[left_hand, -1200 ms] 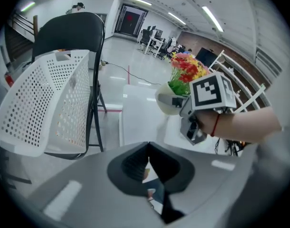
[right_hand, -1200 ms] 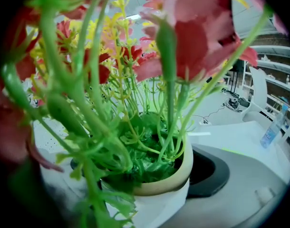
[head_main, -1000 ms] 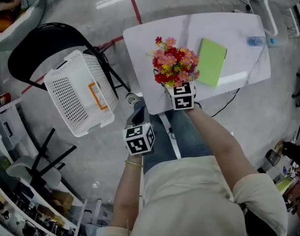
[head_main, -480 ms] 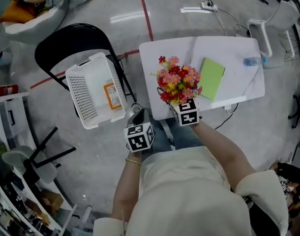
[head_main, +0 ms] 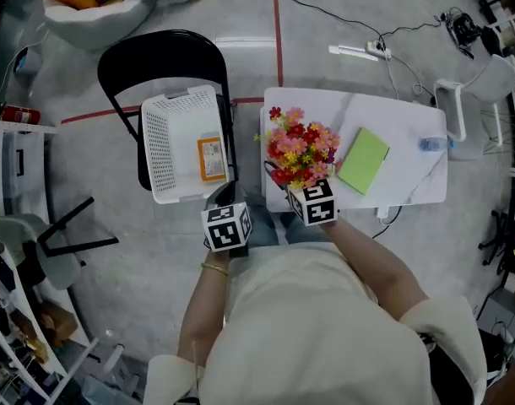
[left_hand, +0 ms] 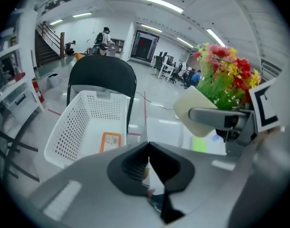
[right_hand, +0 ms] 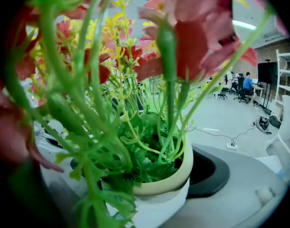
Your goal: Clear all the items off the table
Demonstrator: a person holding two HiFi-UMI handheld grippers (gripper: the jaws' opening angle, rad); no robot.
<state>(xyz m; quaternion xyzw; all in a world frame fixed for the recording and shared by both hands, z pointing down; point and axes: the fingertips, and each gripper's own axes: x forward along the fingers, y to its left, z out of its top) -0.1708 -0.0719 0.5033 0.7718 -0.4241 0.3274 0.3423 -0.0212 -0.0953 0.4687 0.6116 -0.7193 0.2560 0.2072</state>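
Observation:
My right gripper (head_main: 288, 180) is shut on a cream pot (right_hand: 160, 194) of red, pink and yellow artificial flowers (head_main: 298, 147) and holds it in the air over the left end of the white table (head_main: 409, 112). In the right gripper view the green stems (right_hand: 135, 122) fill the picture, and dark pads sit on both sides of the pot. My left gripper (left_hand: 148, 161) is shut and empty, and it hangs near the front edge of the white basket (head_main: 181, 142). A green notebook (head_main: 363, 160) and a water bottle (head_main: 431, 144) lie on the table.
The perforated basket (left_hand: 85, 122) rests on a black folding chair (head_main: 160, 57) left of the table and holds an orange-labelled item (head_main: 211, 158). A white stand (head_main: 457, 108) and cables (head_main: 367, 51) are beyond the table. Shelving (head_main: 13, 251) lines the left side.
Both grippers have risen. The flower pot has come up with the right gripper, and the left gripper now sits closer to the basket's front edge.

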